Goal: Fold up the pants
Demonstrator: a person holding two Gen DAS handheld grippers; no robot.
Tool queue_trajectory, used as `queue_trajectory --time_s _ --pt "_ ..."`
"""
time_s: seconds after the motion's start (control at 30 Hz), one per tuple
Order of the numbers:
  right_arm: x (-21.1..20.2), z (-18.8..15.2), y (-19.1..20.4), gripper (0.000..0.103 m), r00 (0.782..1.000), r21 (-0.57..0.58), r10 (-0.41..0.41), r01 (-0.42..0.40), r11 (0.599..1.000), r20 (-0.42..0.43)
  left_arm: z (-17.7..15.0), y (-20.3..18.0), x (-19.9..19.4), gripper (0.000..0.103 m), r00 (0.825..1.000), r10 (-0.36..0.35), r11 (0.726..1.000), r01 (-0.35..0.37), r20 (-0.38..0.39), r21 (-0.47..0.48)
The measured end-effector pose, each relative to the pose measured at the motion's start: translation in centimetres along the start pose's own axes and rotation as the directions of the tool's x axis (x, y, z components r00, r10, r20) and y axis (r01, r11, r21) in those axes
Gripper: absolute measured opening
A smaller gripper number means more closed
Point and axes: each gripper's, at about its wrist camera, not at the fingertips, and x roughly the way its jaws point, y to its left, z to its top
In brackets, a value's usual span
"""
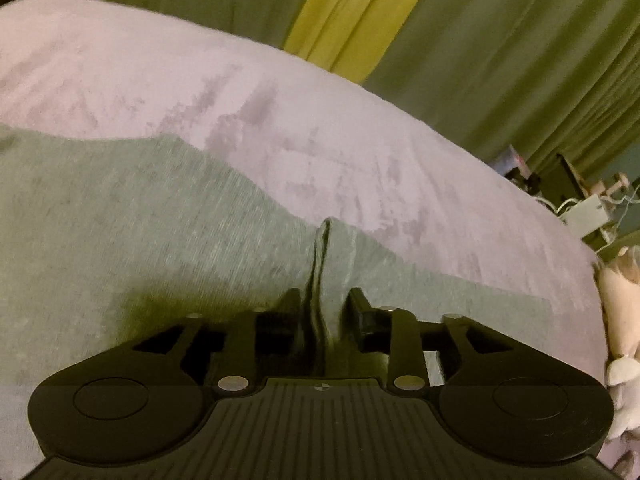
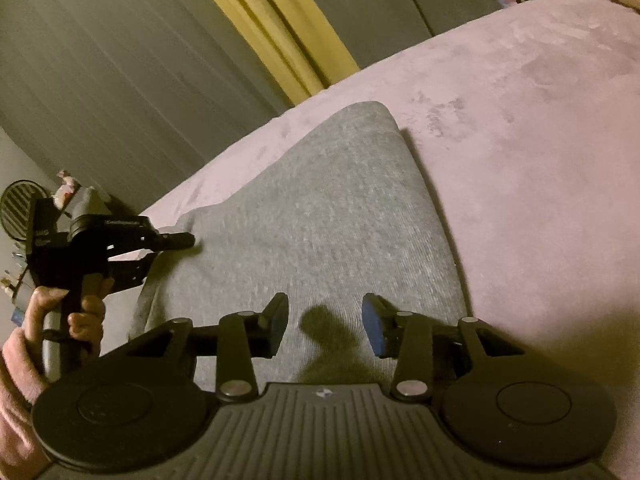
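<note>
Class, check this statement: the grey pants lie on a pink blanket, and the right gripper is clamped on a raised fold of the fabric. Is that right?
Not quite. The right gripper is open over flat grey pants, as the right wrist view shows. The pants do lie on the pink blanket.

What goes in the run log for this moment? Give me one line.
task: fold pants | left gripper: pinching a ridge of grey pants | right gripper: open over them, empty | surface: pink cover

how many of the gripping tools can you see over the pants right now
2. The left tool sits at the grey pants' left edge; the right tool hovers open above their near end.
</note>
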Motion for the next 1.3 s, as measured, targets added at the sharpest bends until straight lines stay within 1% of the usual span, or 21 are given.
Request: queue_trajectory --time_s 0.03,0.07,0.13,0.23,0.3,0.33,0.47,0.57,0.6,0.67,0.73,0.77,0.83,0.93,0.97,1.03,1.07,1.13,1.2,1.23,1.3 --pt "-0.3 0.0 0.4 0.055 1.000 -0.004 -0.002 0.002 1.000 0.014 0.0 -0.2 -0.6 0.050 1.000 0.007 1.000 -0.008 0.012 0.021" --pt "-0.3 0.0 0.8 0.066 1.000 -0.013 -0.005 0.005 1.000 0.020 0.0 -0.5 -1.1 0.061 0.999 0.023 0.999 -0.024 0.029 0.040" --pt "-0.2 0.0 2.0 0.066 1.000 -0.038 -0.016 0.016 0.999 0.012 -0.1 -0.8 -2.2 0.070 0.996 0.069 0.995 -0.073 0.065 0.069" --pt "0.0 -0.1 3.8 0.066 0.999 -0.083 -0.042 0.044 0.996 0.026 -0.1 -0.5 -3.6 0.071 0.991 0.111 0.990 -0.117 0.080 0.076" --pt "0.6 0.0 4.7 0.066 0.998 -0.103 -0.064 0.066 0.992 0.030 -0.1 0.3 -4.3 0.072 0.989 0.119 0.990 -0.124 0.084 0.061" --pt "0.8 0.0 5.0 0.066 0.997 -0.109 -0.071 0.073 0.991 0.027 -0.2 0.8 -4.8 0.075 0.989 0.122 0.991 -0.127 0.086 0.049" --pt "2.1 -0.3 6.0 0.065 0.990 -0.151 -0.144 0.144 0.978 0.013 -0.5 3.1 -6.2 0.082 0.987 0.138 0.990 -0.138 0.086 -0.007" --pt "2.6 -1.1 6.1 0.058 0.980 -0.169 -0.200 0.197 0.966 0.000 -0.6 4.6 -6.8 0.088 0.985 0.148 0.989 -0.145 0.085 -0.042" --pt "2.7 -1.3 6.3 0.058 0.977 -0.174 -0.214 0.211 0.962 0.006 -0.7 5.1 -7.1 0.088 0.984 0.155 0.987 -0.151 0.085 -0.052" --pt "3.2 -1.5 7.2 0.058 0.973 -0.195 -0.228 0.227 0.954 0.017 -0.9 6.5 -7.9 0.092 0.983 0.162 0.984 -0.155 0.089 -0.082" --pt "3.8 -1.5 8.4 0.057 0.973 -0.199 -0.229 0.230 0.953 0.026 -1.2 8.4 -8.9 0.096 0.981 0.164 0.979 -0.148 0.107 -0.141" --pt "4.3 -1.6 9.1 0.057 0.973 -0.200 -0.227 0.228 0.953 0.032 -1.5 9.3 -9.6 0.096 0.978 0.170 0.974 -0.148 0.121 -0.170" --pt "5.6 -1.9 10.9 0.057 0.975 -0.205 -0.219 0.222 0.953 0.039 -1.8 11.2 -10.8 0.096 0.970 0.204 0.963 -0.174 0.133 -0.208" --pt "8.1 -3.4 14.6 0.061 0.978 -0.287 -0.208 0.209 0.935 0.033 -2.3 13.9 -12.7 0.097 0.956 0.243 0.947 -0.196 0.164 -0.255" --pt "8.9 -4.0 15.8 0.061 0.984 -0.318 -0.177 0.169 0.933 0.004 -2.5 14.8 -13.3 0.097 0.952 0.253 0.939 -0.199 0.174 -0.280" --pt "9.6 -4.7 17.5 0.060 0.994 -0.325 -0.073 0.045 0.945 -0.076 -2.9 16.1 -14.3 0.097 0.941 0.284 0.924 -0.217 0.184 -0.315" --pt "9.4 -4.8 17.9 0.059 0.997 -0.312 -0.044 0.020 0.950 -0.069 -3.0 16.6 -14.6 0.097 0.936 0.298 0.918 -0.226 0.189 -0.327" --pt "8.9 -4.3 17.6 0.059 0.998 -0.285 -0.056 0.042 0.958 -0.042 -3.3 17.6 -15.3 0.097 0.930 0.308 0.907 -0.223 0.200 -0.358" --pt "8.5 -3.1 16.7 0.059 0.993 -0.275 -0.114 0.113 0.955 0.013 -3.5 18.8 -16.1 0.097 0.929 0.303 0.893 -0.199 0.212 -0.404" --pt "8.5 -2.4 16.1 0.059 0.989 -0.271 -0.141 0.148 0.951 0.044 -3.6 19.4 -16.4 0.097 0.928 0.302 0.884 -0.187 0.218 -0.429" --pt "8.5 -0.7 15.0 0.059 0.969 -0.242 -0.226 0.243 0.939 0.097 -3.7 20.3 -16.9 0.097 0.929 0.299 0.872 -0.173 0.219 -0.458"
